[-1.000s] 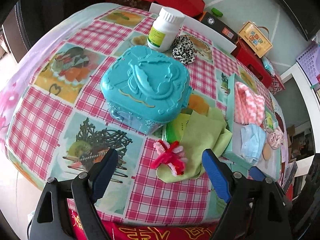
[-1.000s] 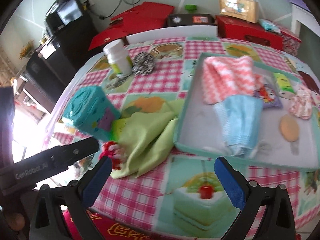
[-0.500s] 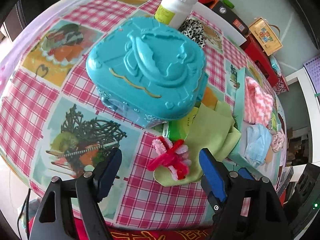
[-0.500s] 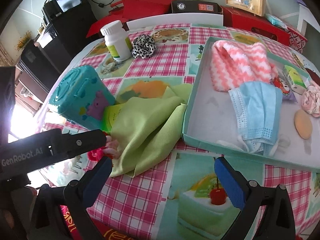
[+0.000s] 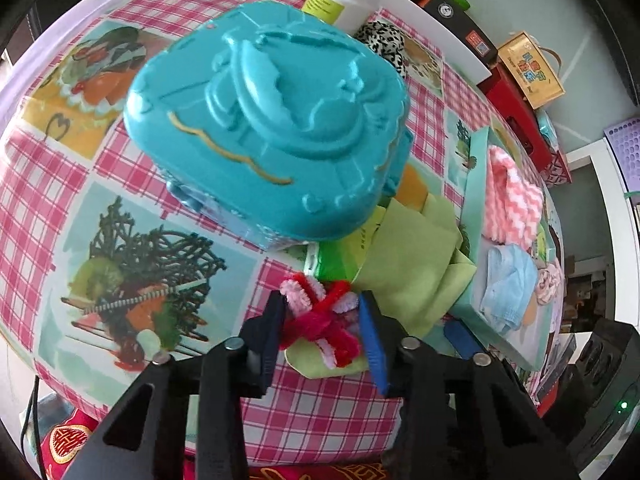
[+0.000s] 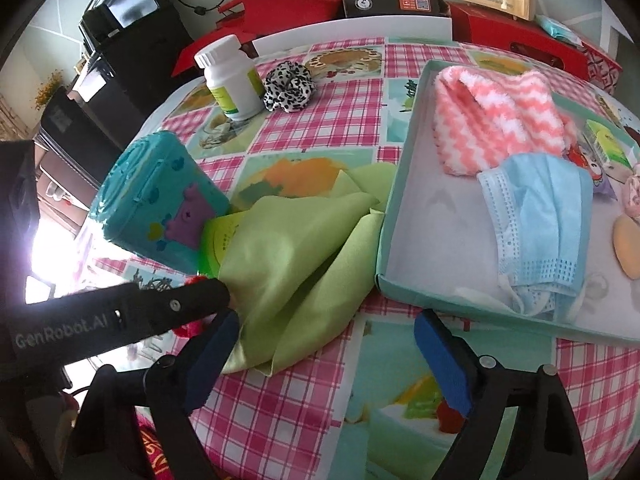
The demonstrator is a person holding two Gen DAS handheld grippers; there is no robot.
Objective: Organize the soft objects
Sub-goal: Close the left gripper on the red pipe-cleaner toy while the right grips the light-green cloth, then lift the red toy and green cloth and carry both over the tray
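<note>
My left gripper (image 5: 322,320) is shut on a red, pink and white pipe-cleaner bundle (image 5: 320,316) that lies on a corner of the green cloth (image 5: 408,276) near the table's front edge. The left gripper's black body (image 6: 120,316) shows in the right wrist view, hiding most of the bundle. My right gripper (image 6: 324,356) is open and empty, low over the table beside the green cloth (image 6: 296,256). The teal tray (image 6: 390,240) holds a pink-white fuzzy cloth (image 6: 496,120), a blue face mask (image 6: 540,224) and small items.
A teal plastic box (image 5: 264,120) stands just behind the bundle, over a green packet (image 5: 336,260). A white bottle (image 6: 232,80) and a leopard scrunchie (image 6: 288,86) stand at the back. Red boxes lie beyond the table.
My left gripper moved forward and closed on the pipe-cleaner bundle. My right gripper moved closer to the green cloth and stayed open.
</note>
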